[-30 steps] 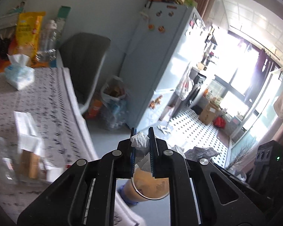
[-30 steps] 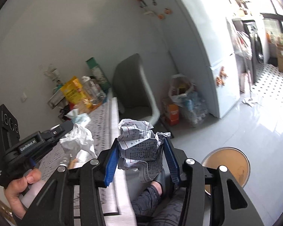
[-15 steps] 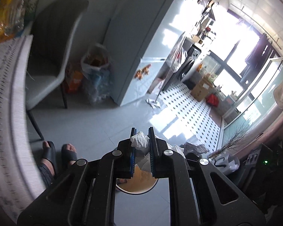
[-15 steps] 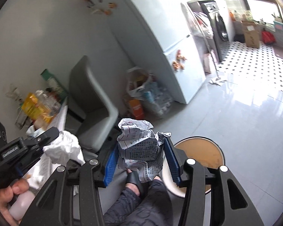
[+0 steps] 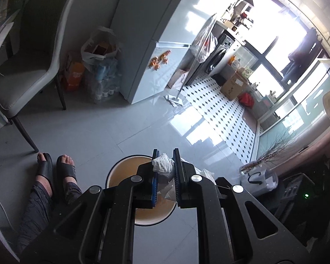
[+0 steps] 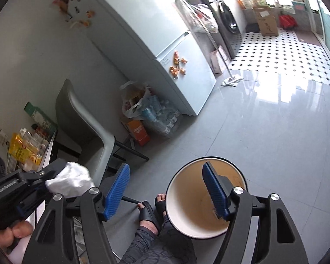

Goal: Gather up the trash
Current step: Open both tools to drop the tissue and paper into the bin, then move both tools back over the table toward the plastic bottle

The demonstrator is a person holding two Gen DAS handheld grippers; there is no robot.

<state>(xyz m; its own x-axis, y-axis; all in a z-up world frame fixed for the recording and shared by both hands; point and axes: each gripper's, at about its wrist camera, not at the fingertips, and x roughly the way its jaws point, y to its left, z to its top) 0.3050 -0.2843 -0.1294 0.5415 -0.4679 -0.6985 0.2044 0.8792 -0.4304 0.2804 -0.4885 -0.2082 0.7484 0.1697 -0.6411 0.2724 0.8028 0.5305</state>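
Glossy grey floor tiles point(image 6: 264, 136) run toward a pale fridge point(image 6: 156, 28) against the plain wall point(image 6: 33, 55). A grey chair point(image 6: 88, 121) stands beside it, bags and bottled water point(image 6: 156, 114) between them. Beyond, black-and-white tiles point(image 6: 281, 52) lead past a washing machine point(image 6: 226, 15) to bright windows point(image 5: 275, 33), sunlight pooling on the floor.
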